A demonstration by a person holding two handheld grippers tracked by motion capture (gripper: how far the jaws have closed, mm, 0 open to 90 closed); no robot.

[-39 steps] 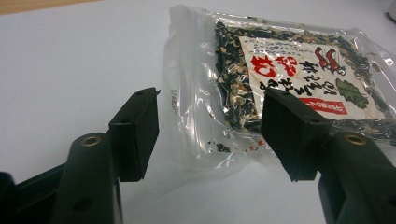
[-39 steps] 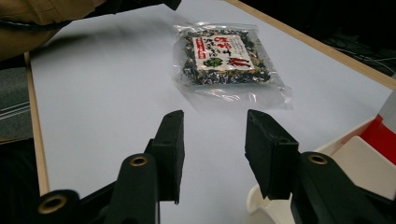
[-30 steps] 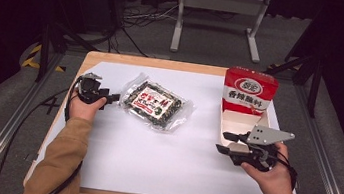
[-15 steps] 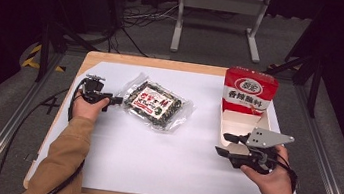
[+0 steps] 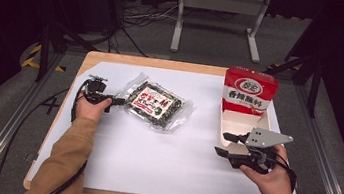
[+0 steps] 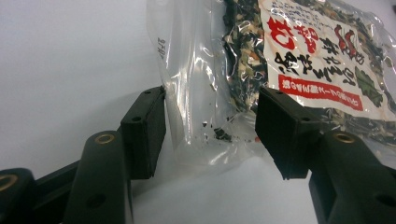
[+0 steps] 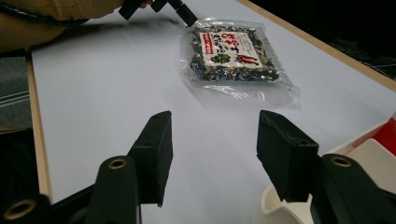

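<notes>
Two grippers work over the white sheet (image 5: 151, 165). Left of the red box (image 5: 250, 92), the clear snack bag (image 5: 158, 106) lies flat; its near corner sits between the left gripper (image 6: 210, 128) jaws, which have just been closing yet stand apart from the film, gripping nothing. Since the earlier frames that gripper has edged up to the bag. Beside the box, the right gripper (image 7: 212, 154) has just been opening, empty.
</notes>
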